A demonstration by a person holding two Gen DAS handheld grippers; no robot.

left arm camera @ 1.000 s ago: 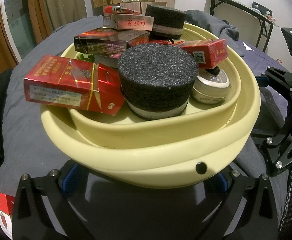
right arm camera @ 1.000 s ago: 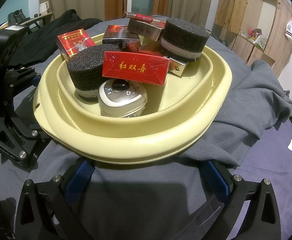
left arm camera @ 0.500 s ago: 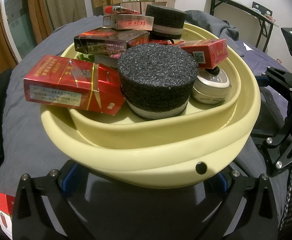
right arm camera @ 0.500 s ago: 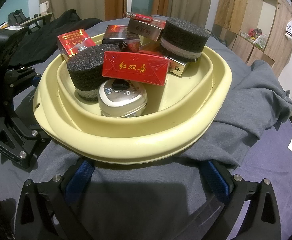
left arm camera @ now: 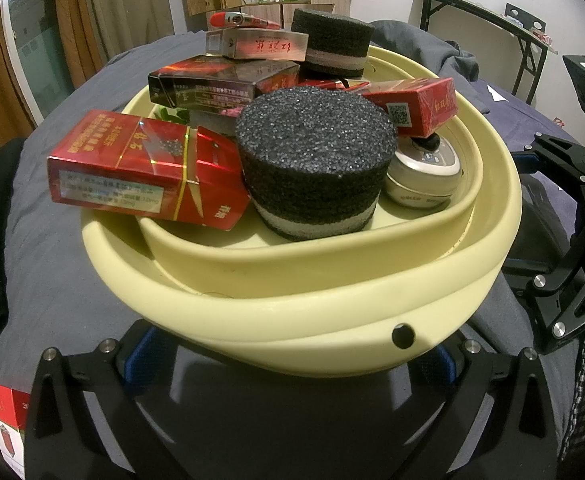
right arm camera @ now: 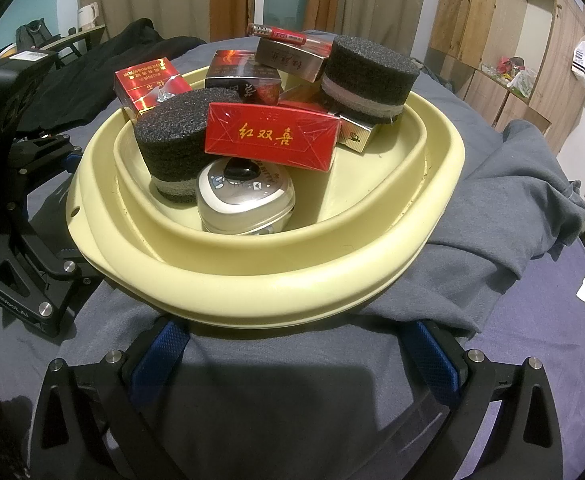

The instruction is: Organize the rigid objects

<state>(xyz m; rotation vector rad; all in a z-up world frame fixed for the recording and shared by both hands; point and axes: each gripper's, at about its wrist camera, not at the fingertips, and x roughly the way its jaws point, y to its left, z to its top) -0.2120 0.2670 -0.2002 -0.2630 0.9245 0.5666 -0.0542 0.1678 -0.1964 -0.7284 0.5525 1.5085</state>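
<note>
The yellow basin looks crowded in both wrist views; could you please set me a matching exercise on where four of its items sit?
Items:
1. lighter
2. silver tin
3. near foam puck
4. gold-striped red pack

Places:
A. under the red box with gold characters
B. overhanging the rim of the yellow basin
C. on top of the pile
D. standing on the basin floor

Pairs: 1-C, 2-A, 3-D, 4-B

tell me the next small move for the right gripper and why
Probably ease the right gripper forward and up to the red cigarette pack. Its fingers are open and empty, and that pack lies on top of the silver device in the yellow basin, nearest and unobstructed.
</note>
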